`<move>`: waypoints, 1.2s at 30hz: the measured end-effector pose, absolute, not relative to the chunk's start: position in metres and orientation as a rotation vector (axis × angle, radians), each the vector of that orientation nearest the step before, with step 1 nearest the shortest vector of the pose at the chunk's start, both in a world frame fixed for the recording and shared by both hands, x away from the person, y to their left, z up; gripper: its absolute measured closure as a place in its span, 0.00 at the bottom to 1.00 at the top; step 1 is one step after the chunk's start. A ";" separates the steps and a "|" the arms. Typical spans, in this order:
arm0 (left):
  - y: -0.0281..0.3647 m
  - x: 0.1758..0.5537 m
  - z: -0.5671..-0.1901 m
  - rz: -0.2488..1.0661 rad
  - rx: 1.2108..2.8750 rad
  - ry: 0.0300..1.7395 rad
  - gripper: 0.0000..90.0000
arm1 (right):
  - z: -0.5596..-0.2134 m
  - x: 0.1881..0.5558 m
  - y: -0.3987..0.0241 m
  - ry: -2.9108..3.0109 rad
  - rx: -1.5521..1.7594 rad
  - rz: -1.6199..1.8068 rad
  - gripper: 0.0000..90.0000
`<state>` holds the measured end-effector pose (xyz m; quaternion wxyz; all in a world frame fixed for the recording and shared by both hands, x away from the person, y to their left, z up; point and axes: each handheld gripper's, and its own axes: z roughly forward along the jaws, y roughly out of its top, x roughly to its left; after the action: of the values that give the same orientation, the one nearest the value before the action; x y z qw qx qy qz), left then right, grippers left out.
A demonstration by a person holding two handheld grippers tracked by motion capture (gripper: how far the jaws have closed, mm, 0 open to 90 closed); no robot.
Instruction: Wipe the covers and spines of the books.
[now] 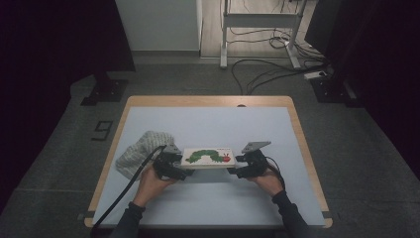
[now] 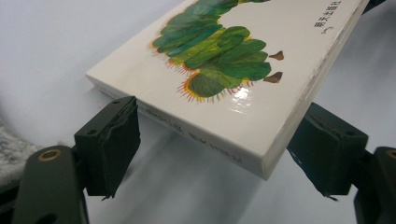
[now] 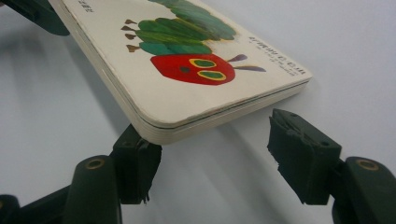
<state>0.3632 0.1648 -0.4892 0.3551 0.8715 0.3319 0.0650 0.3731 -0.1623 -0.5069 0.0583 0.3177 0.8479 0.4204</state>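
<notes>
High view: picture book (image 1: 208, 157) lies mid-counter (image 1: 208, 124) between left gripper (image 1: 179, 167) and right gripper (image 1: 236, 166); grey cloth (image 1: 141, 151) at left.
Left gripper view: fingers (image 2: 114, 140) wide, flanking the book's end, grip unclear.
Right gripper view: fingers (image 3: 299, 154) apart, one under the book's corner.

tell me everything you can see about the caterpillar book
The book is a thick board book with a glossy cream cover, a green caterpillar with a red head, rounded corners and small printed text. It is closed, cover up, over the pale table mat between the left tongs and right tongs. Each pair's jaws flank one end; a jaw sits under the edge at each end, but whether they grip it is unclear.
</notes>
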 end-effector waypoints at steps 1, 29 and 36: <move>0.165 0.362 -0.490 0.168 2.250 0.862 0.22 | -0.508 0.372 -0.162 2.569 0.959 1.277 0.38; 0.171 0.344 -0.507 0.213 2.300 0.836 0.37 | -0.520 0.352 -0.156 2.591 0.885 1.250 0.41; 0.172 0.344 -0.513 0.219 2.324 0.850 0.41 | -0.524 0.349 -0.151 2.604 0.856 1.203 0.42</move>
<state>0.3436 0.1716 -0.5129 0.3227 0.8855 0.3238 0.0833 0.3486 -0.1505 -0.5236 0.0738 0.2852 0.8675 0.4007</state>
